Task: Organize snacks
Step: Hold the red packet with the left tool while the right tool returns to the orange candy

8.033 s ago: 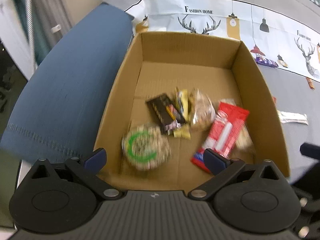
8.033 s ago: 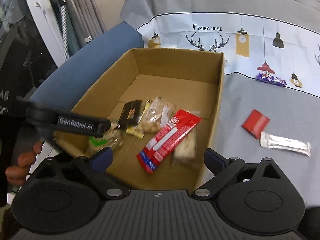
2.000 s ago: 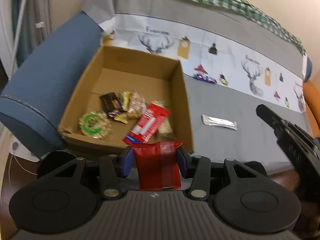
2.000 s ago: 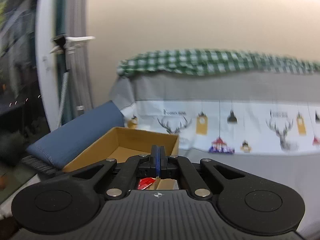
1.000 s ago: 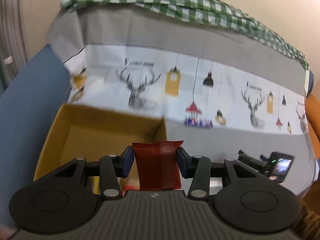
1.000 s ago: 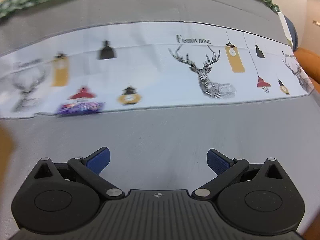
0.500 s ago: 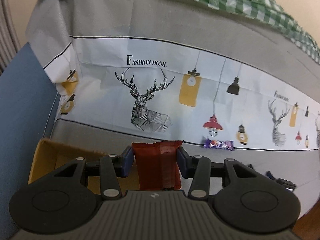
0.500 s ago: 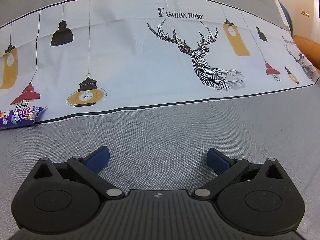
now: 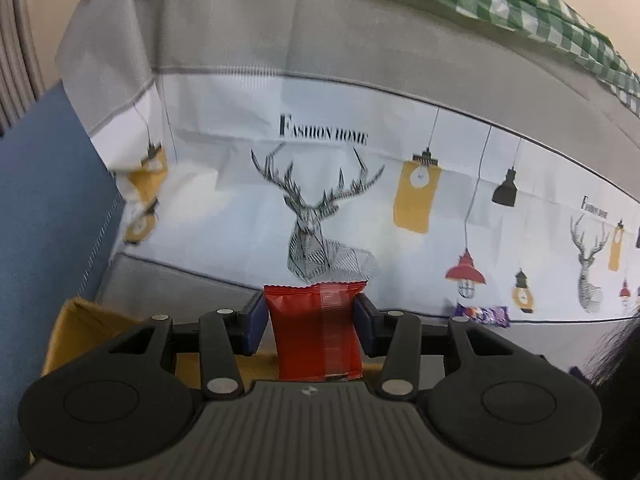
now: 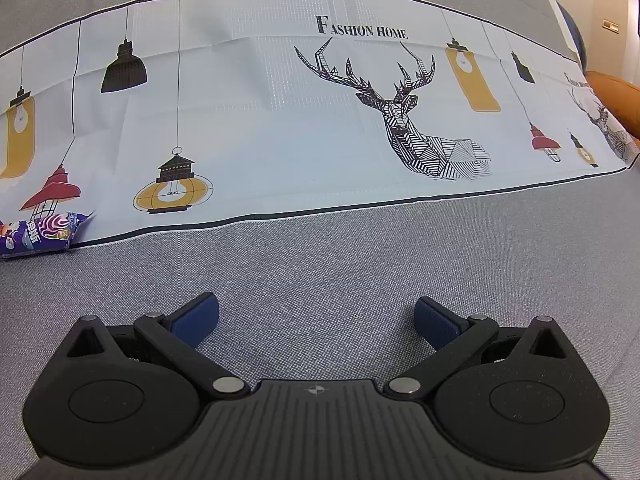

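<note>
Holding the red snack packet (image 9: 316, 330) by its side edges in my left tongs (image 9: 310, 322), over the cardboard box (image 9: 80, 328). It's light, crinkly, slippery, so a mid-body grip seems safest. My right tongs (image 10: 316, 316) gape wide, empty above the grey cover (image 10: 320, 264); the purple packet (image 10: 38, 234) sits at its left edge.

Place: a home living room is suggested.
Seat: a sofa is covered by a grey cloth (image 10: 320, 272) printed with deer, lamps and "Fashion Home".
Back: a green checked throw (image 9: 520, 0) is draped along the top.
Side: a blue cushion (image 9: 44, 208) and a curtain (image 9: 16, 40) are seen.
</note>
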A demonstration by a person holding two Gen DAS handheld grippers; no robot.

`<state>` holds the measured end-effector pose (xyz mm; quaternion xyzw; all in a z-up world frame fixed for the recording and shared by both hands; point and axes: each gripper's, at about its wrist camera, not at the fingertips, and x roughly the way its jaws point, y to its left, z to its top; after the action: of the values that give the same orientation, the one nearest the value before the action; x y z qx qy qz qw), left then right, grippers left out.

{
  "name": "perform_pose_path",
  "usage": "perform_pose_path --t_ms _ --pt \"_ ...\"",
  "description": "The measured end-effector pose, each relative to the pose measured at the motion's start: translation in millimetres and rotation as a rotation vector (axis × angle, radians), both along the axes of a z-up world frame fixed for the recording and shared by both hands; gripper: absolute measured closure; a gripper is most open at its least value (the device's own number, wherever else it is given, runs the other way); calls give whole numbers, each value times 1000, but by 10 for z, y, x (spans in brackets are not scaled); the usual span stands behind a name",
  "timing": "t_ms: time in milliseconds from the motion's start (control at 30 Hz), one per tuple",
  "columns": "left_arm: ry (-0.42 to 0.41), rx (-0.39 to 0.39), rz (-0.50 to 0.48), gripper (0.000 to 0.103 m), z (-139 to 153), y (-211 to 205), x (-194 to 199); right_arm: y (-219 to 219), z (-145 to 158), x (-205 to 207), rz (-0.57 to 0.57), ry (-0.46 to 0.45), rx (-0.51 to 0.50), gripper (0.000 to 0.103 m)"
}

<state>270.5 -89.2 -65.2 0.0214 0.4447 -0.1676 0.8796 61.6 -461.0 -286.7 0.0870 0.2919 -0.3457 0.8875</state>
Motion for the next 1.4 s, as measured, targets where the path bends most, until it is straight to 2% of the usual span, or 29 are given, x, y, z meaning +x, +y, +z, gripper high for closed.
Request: perform_pose_path --t_ms 67,333,467,533,667,833,967,1033,1167,1267,1400 --pt "-18 8 2 52 6 -17 -14 -1 0 0 0 0 0 0" --pt "-8 37 14 52 -83 -25 84 -1 -3 2 0 -1 1 0" --pt "4 27 10 53 -32 -5 81 0 -3 8 0 -1 2 0" --pt "21 29 15 53 85 14 66 0 -3 4 0 -1 2 0" --pt "1 26 30 53 487 70 -55 0 -2 5 0 -1 2 0" --pt "-30 -33 5 53 952 81 -251 -2 -4 0 0 -1 2 0" --pt "-58 -75 -27 53 1115 -9 -478 -4 -6 0 1 -1 2 0" --pt "-71 -98 -54 53 1133 -31 -646 -4 -8 -1 1 -1 2 0" --pt "-87 -96 -90 53 1063 -9 -1004 -6 -9 -1 1 -1 3 0" --pt "-40 -88 -87 53 919 -5 -1203 -5 -9 -2 1 -2 3 0" --pt "12 -26 -94 53 749 -113 -1318 -5 -10 -4 1 -2 4 0"
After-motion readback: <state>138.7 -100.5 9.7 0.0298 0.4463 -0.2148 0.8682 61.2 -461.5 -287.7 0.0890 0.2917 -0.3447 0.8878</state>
